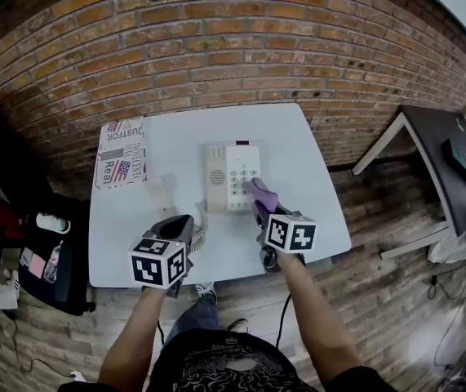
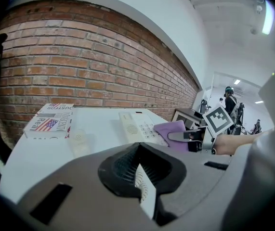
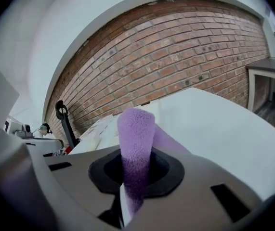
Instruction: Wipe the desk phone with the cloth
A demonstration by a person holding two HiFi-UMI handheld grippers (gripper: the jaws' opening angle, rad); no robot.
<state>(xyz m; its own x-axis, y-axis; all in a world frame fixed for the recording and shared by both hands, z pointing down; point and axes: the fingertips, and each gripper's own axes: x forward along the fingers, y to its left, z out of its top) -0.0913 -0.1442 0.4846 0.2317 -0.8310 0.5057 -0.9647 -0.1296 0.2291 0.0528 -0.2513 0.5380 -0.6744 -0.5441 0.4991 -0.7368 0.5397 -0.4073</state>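
Observation:
The white desk phone (image 1: 233, 175) sits at the middle of the white table (image 1: 314, 211), its cradle bare. Its coiled cord (image 1: 198, 235) runs down to my left gripper (image 1: 177, 229), which is shut on the white perforated handset (image 2: 144, 189) near the table's front edge. My right gripper (image 1: 259, 212) is shut on a purple cloth (image 1: 262, 194), and the cloth rests on the lower right of the keypad. The left gripper view shows the phone (image 2: 136, 125) ahead, with the cloth (image 2: 172, 131) and right gripper (image 2: 190, 136) beside it. The cloth (image 3: 136, 143) stands up between the jaws in the right gripper view.
A printed box with a flag design (image 1: 121, 153) lies at the table's far left corner. A pale small object (image 1: 161, 193) lies left of the phone. A brick wall (image 1: 233, 47) runs behind. A black bag (image 1: 53, 260) sits on the floor left, a dark desk (image 1: 453, 162) right.

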